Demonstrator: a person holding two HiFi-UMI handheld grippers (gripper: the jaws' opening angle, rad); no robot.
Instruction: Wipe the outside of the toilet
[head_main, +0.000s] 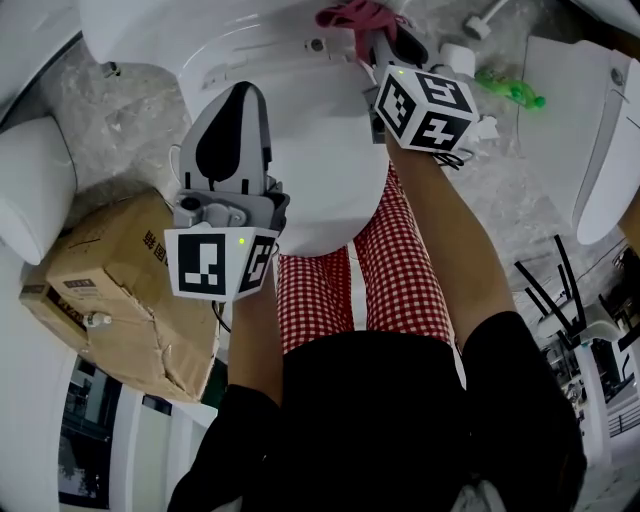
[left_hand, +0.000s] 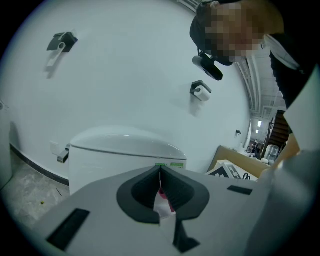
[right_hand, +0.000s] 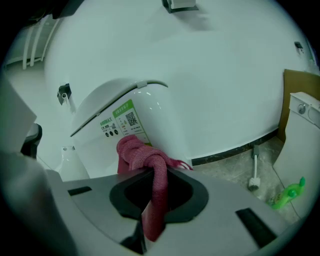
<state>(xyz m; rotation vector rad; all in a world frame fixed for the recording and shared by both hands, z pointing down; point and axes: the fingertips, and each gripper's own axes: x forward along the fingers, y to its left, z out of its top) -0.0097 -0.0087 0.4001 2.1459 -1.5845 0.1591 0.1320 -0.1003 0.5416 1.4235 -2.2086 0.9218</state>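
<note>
Toilet (head_main: 320, 150) directly below, lid down. Pinching red cloth (head_main: 352, 16) in right claw (head_main: 378, 45) at lid rear for rubbing; left claw (head_main: 238, 100) pressed together, parked over lid, seemingly idle.

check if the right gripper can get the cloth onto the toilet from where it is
Probably yes. The right gripper is shut on the pink cloth, which is bunched close to the toilet with nothing between them; the left gripper is off to the side.

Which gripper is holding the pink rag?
The right gripper: a pink knitted cloth hangs pinched between its fingers. The left gripper has its fingers closed together.
</note>
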